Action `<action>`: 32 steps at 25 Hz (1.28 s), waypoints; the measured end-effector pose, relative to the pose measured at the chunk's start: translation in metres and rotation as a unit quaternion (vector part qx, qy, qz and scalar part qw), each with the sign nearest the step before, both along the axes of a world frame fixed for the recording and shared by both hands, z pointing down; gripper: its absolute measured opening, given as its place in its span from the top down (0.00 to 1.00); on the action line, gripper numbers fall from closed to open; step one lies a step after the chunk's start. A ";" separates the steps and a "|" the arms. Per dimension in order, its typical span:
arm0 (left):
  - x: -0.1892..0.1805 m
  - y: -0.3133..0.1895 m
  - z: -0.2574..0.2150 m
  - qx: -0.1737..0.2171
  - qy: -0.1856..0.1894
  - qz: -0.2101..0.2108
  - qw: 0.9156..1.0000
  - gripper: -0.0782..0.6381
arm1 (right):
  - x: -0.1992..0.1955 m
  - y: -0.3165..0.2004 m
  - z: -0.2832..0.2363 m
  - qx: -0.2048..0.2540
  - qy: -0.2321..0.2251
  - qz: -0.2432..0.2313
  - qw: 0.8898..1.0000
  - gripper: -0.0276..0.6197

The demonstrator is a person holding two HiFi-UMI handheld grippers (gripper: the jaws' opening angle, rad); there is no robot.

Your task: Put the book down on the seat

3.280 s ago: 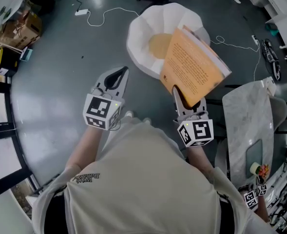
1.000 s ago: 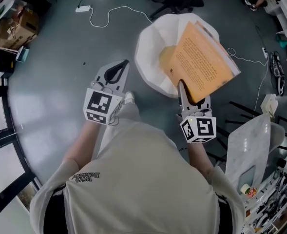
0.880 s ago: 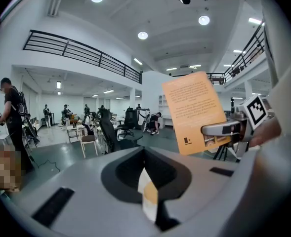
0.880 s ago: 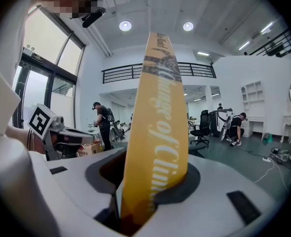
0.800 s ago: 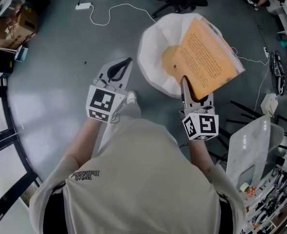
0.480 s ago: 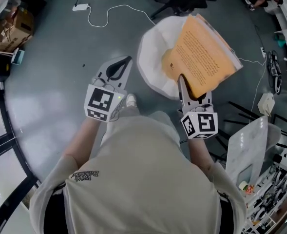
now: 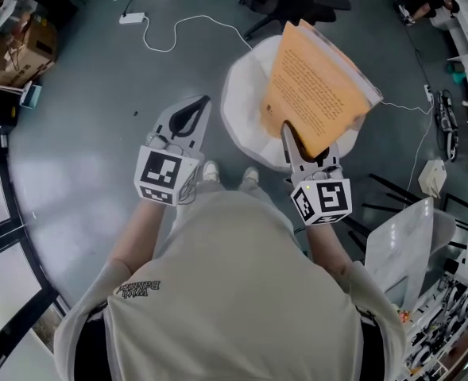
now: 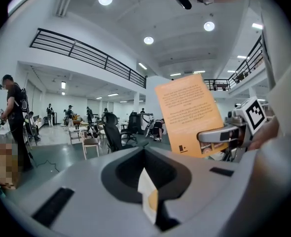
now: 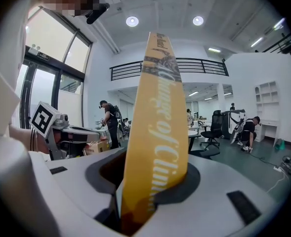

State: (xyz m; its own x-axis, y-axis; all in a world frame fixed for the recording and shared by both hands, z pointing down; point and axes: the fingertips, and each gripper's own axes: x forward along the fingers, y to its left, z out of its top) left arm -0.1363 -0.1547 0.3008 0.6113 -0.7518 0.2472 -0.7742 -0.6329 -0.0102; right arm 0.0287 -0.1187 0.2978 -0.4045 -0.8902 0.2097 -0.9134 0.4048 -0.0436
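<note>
Book [image 7: 317,86] clamped between right gripper [image 7: 291,137] fingers; left gripper [image 7: 204,101] fingers closed together.

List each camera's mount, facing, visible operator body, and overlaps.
Head view: on the person's head, facing steeply down at the white seat and floor; shows shirt, forearms, left gripper, right gripper clamping the orange book.
Left gripper view: on the left gripper, facing roughly level along its closed jaws; shirt at right.
Right gripper view: on the right gripper, along jaws gripping the book's spine; shirt at left.
Shared: all three show the book; each gripper view shows the other gripper.
</note>
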 end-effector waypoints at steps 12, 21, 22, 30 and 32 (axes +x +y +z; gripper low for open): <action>0.019 -0.038 0.009 0.023 -0.036 -0.013 0.999 0.88 | 0.016 -0.037 0.010 -0.020 -0.045 -0.043 0.998 0.69; 0.028 -0.082 0.033 0.034 -0.042 0.004 0.999 0.88 | 0.000 -0.090 0.030 -0.058 -0.097 -0.107 0.988 0.69; 0.029 -0.086 0.037 0.034 -0.038 0.004 0.999 0.88 | -0.003 -0.096 0.036 -0.068 -0.101 -0.116 0.986 0.69; 0.050 -0.123 0.106 0.015 -0.014 0.008 1.000 0.88 | -0.013 -0.135 0.128 -0.153 -0.119 -0.161 0.968 0.69; 0.058 -0.127 0.130 0.007 -0.010 0.010 1.000 0.88 | -0.010 -0.139 0.157 -0.172 -0.124 -0.165 0.963 0.69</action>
State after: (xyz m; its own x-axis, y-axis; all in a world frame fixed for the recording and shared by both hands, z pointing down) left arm -0.0786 -0.2816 0.4311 0.6211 -0.7432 0.2486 -0.7613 -0.6476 -0.0339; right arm 0.0184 -0.2577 0.4550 -0.7286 -0.6002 0.3301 -0.6823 0.5937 -0.4265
